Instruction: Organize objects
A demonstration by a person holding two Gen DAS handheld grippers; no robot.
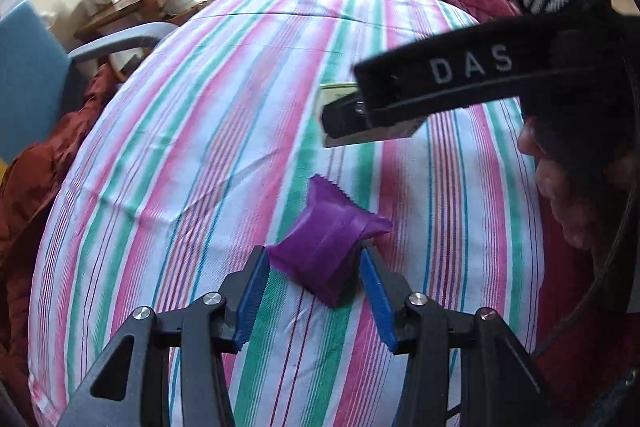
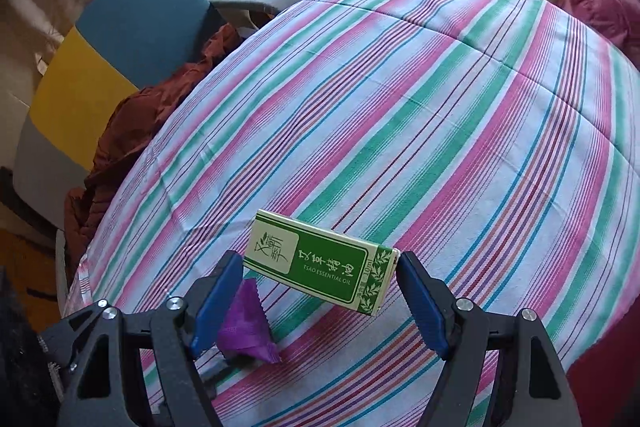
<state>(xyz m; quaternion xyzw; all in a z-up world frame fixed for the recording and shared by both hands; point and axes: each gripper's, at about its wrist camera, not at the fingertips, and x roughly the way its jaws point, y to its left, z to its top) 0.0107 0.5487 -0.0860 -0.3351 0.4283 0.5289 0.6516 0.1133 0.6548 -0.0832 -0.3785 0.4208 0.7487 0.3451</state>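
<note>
Left gripper (image 1: pixel 314 259) clamped on purple sachet (image 1: pixel 326 247), just over striped sheet (image 1: pixel 200 147). Right gripper (image 2: pixel 320 279) clamped lengthwise on green box (image 2: pixel 320 263), held clear above sheet, tilted. Box beyond and above sachet in left view; sachet low beside right gripper's left finger (image 2: pixel 216 303).

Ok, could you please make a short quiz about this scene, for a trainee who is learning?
1. True or false: the right hand-held gripper holds the green box by its two ends.
2. What colour is the sachet between the pads of the left hand-held gripper? A red, B purple, C yellow.
3. Which English words are printed on the green box?

Key: 1 true; 2 B; 3 TSAO ESSENTIAL OIL.
</note>
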